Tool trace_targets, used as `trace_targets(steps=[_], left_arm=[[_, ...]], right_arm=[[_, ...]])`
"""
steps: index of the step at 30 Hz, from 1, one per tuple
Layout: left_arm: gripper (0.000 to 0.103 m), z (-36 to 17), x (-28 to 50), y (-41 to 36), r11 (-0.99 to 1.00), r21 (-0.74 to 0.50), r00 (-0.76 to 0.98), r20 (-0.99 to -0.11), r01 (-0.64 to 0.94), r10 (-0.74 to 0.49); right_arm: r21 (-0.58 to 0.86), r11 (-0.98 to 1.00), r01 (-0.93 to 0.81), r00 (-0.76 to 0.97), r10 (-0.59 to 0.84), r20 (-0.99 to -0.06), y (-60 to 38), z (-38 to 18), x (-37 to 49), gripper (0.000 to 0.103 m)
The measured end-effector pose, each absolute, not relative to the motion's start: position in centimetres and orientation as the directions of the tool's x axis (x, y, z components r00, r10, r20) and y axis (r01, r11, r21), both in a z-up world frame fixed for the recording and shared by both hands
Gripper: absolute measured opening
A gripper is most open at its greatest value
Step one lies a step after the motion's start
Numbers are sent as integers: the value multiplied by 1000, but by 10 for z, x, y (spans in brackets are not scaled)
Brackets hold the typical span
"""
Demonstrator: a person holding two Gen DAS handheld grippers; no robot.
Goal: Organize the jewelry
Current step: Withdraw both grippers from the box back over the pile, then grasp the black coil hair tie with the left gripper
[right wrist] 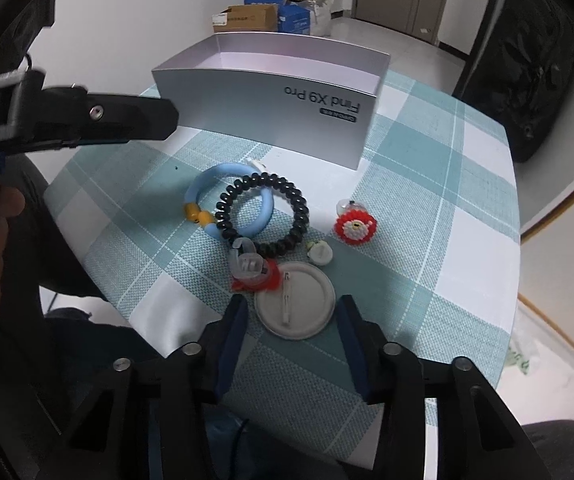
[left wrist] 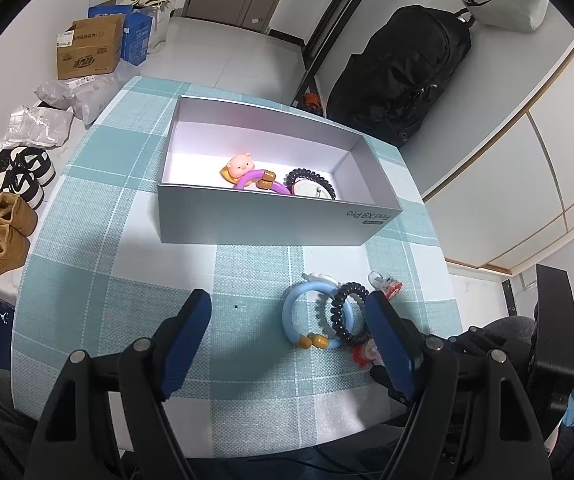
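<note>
over on the checked cloth (left wrist: 127,240), the left gripper (left wrist: 289,322) is hanging wide apart and holding nothing, just beside the blue ring (right wrist: 231,208) and the black coil (right wrist: 261,214) lying across it. meanwhile the right gripper (right wrist: 293,320) is sitting spread around the white disc (right wrist: 295,304), not clamping it. the box (left wrist: 271,216) is already keeping a purple ring (left wrist: 255,180) and another coil (left wrist: 311,180).
</note>
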State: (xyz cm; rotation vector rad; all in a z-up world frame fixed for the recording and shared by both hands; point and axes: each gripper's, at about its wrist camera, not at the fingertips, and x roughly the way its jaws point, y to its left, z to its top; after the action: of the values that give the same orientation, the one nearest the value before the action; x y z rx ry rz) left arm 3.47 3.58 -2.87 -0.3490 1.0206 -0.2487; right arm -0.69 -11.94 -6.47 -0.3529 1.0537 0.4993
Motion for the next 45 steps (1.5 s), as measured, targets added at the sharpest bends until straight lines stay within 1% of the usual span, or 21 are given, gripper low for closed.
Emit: trace_targets(steps=[5,11,20,26,30,32,34,36,41,43,45], left_arm=[[75,-30,35,40,916,-400,500,-789,26,-358],[75,-32,36,42,903,-428,497,-780,21,-381],[75,-33,38,24,872,-475,456,-754,117,-472],[75,-36,40,2,864,-459,408,-763,205,-502],[73,-38,44,-11,872,-425,384,-783,245,-490],[73,-38,45,-15,884,-388,387,-797,260,-464],[68,-41,47,-17,884,-385,374,-804,265,-462],[56,-45,50,-18,882,-389,353,-812,265,-464],[51,-50,54,-16,880,-401,336,-817,253,-469],[44,-53,57,-16,884,-400,324,-826,242,-462],[34,-58,58,-15,890,-395,303,-840,228,-450]], right_arm=[[-36,835,-550,399,224,-889,-121,-66,-5,39],[-12,840,-543,404,248,-881,-125,-60,-6,39],[81,874,-479,413,306,-858,-146,-49,4,39],[139,901,-410,433,326,-840,-164,-42,12,39],[191,911,-367,442,351,-826,-177,-38,18,39],[206,912,-356,446,359,-819,-181,-36,20,39],[208,912,-354,453,361,-815,-183,-35,18,39],[214,912,-350,454,365,-813,-184,-34,19,39],[238,913,-331,455,375,-808,-189,-35,22,39],[245,912,-329,455,381,-805,-190,-35,23,39],[246,912,-327,455,380,-805,-191,-35,23,39]])
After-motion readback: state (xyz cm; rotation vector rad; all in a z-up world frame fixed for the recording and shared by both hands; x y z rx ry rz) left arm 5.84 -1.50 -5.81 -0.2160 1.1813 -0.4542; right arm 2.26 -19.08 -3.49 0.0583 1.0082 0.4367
